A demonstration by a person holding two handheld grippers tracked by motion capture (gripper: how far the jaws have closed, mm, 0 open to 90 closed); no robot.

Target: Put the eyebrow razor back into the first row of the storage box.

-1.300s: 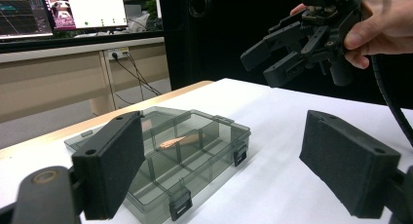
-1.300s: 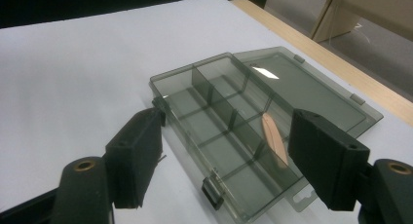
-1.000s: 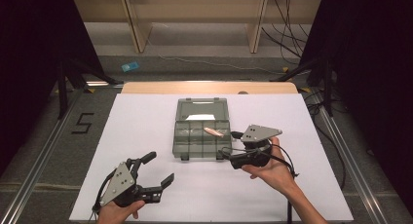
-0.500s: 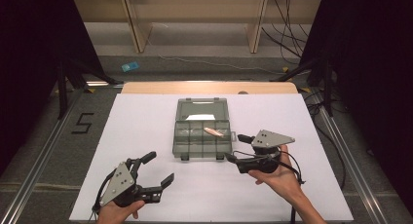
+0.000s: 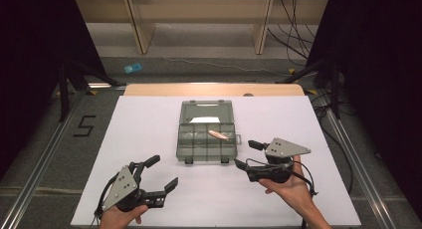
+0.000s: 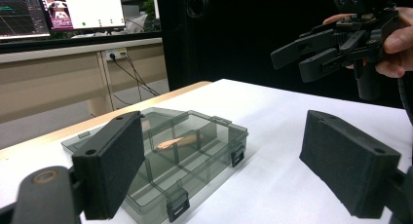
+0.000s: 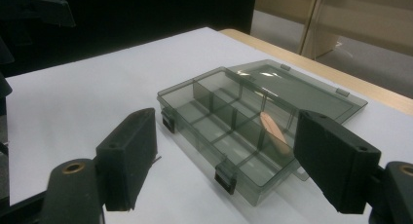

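A: Task thing? The smoky translucent plastic compartment box (image 5: 206,138), lid flipped open flat behind it, sits mid white surface (image 5: 149,119). Latches on the near wall.

B: Anything in it?

A: One thin pinkish-orange tapered piece (image 5: 218,134), lying tilted across a divider in the back row, right side. In the right gripper view it's the same piece (image 7: 273,129), leaning over a partition. Can't tell what it is.

B: Tongs?

A: Right tongs (image 5: 245,154) are just beside the box's front right corner, held level above the surface, pointing left toward it. Jaws spread wide, have just been opening a bit more, nothing between them. A hand (image 5: 291,189) carries them from below.

B: Left?

A: Left tongs (image 5: 161,173) near the front left of the surface, well apart from the box, pointing right and away. Jaws wide apart, holding nothing.
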